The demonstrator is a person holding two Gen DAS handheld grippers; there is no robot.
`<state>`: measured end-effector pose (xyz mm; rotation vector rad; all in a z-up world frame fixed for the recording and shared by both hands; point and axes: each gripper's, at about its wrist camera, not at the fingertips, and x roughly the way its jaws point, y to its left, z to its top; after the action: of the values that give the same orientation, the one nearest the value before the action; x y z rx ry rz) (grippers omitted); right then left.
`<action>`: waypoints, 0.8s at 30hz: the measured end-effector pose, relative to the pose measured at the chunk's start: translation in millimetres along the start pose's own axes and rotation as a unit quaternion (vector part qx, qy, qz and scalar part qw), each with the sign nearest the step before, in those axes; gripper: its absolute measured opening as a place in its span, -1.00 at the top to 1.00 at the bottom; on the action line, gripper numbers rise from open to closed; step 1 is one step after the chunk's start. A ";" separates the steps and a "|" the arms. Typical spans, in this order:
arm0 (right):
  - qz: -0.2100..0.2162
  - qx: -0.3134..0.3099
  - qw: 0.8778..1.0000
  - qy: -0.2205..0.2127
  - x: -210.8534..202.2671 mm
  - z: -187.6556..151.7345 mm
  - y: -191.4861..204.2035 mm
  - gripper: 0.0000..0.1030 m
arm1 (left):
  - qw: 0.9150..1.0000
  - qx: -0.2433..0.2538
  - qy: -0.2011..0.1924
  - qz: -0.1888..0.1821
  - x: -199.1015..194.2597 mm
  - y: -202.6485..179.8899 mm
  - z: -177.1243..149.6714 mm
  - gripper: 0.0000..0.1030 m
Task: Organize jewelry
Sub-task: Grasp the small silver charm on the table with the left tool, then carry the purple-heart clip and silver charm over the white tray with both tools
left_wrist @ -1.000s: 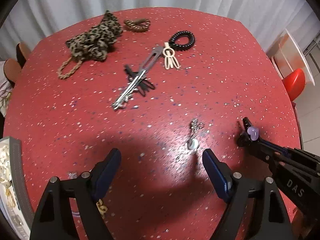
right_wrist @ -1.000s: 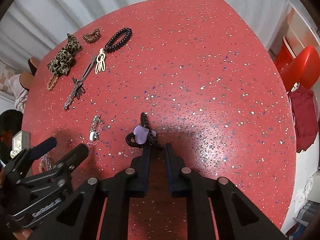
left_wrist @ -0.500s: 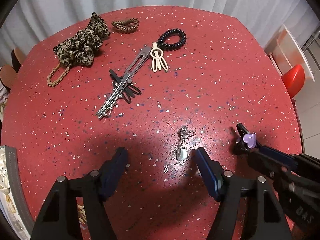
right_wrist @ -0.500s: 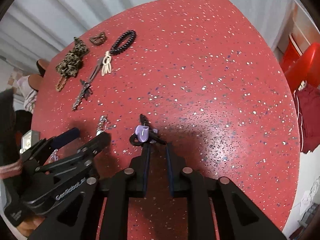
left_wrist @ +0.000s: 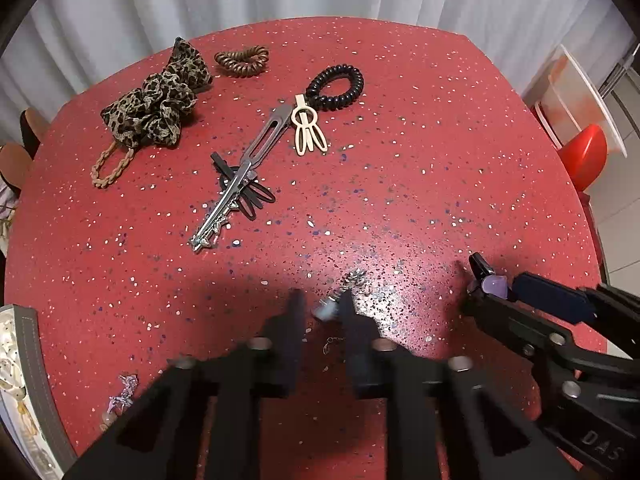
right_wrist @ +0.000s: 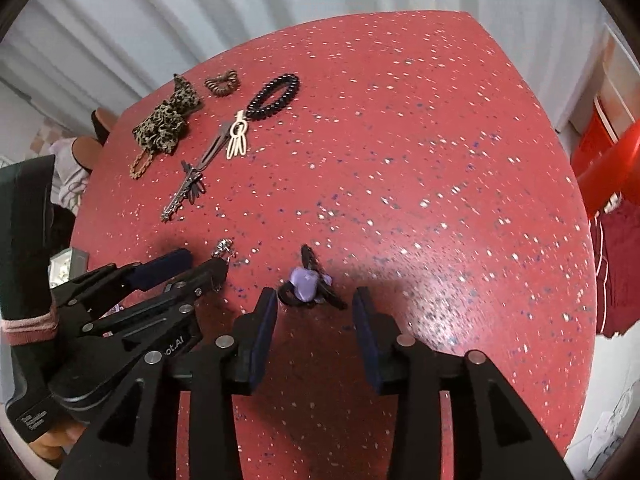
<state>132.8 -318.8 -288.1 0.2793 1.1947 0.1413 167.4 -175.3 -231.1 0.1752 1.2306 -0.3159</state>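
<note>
On the red speckled table, my left gripper (left_wrist: 322, 312) has its fingers close together around a small silver pendant earring (left_wrist: 344, 286); the frame is blurred and the fingers still stand slightly apart. The earring also shows in the right wrist view (right_wrist: 223, 249) beside the left gripper (right_wrist: 200, 266). My right gripper (right_wrist: 316, 312) is open, and a purple heart hair tie (right_wrist: 305, 280) lies on the table between its fingertips. That hair tie shows in the left wrist view (left_wrist: 494, 284) at the right gripper's tip (left_wrist: 504, 296).
At the far left of the table lie a leopard scrunchie (left_wrist: 156, 112), a brown coil tie (left_wrist: 242, 62), a black coil tie (left_wrist: 336, 86), a cream clip (left_wrist: 306, 128), a silver clip (left_wrist: 240, 180). A grey jewelry box (left_wrist: 24, 380) stands at the near left. A red chair (left_wrist: 584, 156) stands off the table's right edge.
My right gripper has opened and let the purple heart hair tie down on the table. My left gripper has narrowed from wide open around the silver earring.
</note>
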 end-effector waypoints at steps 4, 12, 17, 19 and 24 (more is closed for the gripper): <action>-0.010 -0.020 1.000 0.006 8.5 4.2 5.7 0.10 | 1.000 -0.009 -0.001 -0.005 -0.4 3.2 -0.3 0.74; -0.015 -0.016 1.000 -0.009 15.3 4.7 7.0 0.26 | 1.000 -0.022 -0.004 -0.020 -6.7 10.7 -10.2 0.74; -0.005 -0.004 1.000 -0.011 11.0 4.0 4.4 0.47 | 0.999 -0.027 -0.009 -0.028 -16.3 14.3 -13.8 0.74; -0.004 -0.001 1.000 -0.011 9.1 3.3 4.0 0.48 | 0.999 -0.027 -0.011 -0.030 -21.5 15.3 -15.8 0.74; 0.006 0.012 1.000 -0.012 2.0 1.0 2.1 0.48 | 0.999 -0.030 -0.015 -0.034 -32.0 17.8 -19.1 0.74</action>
<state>134.5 -316.4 -289.0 0.3084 1.1725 0.1337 146.6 -148.2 -207.8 0.0759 1.2163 -0.3391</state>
